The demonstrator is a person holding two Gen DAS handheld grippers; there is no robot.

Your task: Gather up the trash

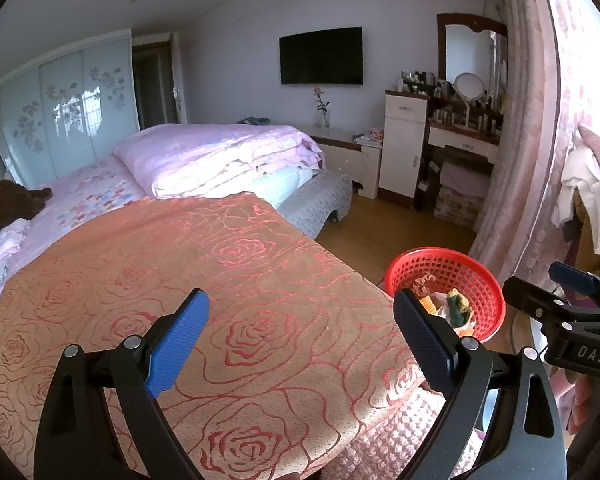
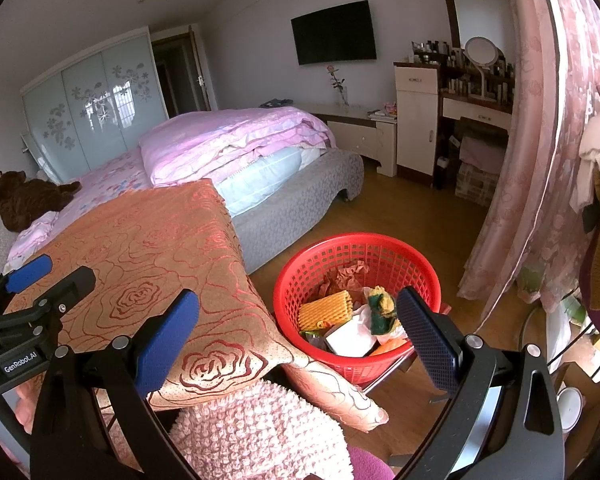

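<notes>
At four o'clock from the rose-patterned blanket (image 2: 148, 264) stands the red basket (image 2: 300, 280), holding crumpled paper (image 2: 350, 274), a yellow foam net (image 2: 326, 310) and perhaps a sponge (image 2: 382, 308). Left tongs (image 1: 300, 344) and right tongs (image 2: 300, 338) both gape wide, holding nothing.

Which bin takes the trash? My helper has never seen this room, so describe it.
Find the bed's near end, draped in the orange rose-patterned blanket. Just right of it, above the wooden floor, is the red basket: round, lattice-walled plastic, already holding crumpled paper and yellow foam netting, the only bright red thing nearby.
</notes>
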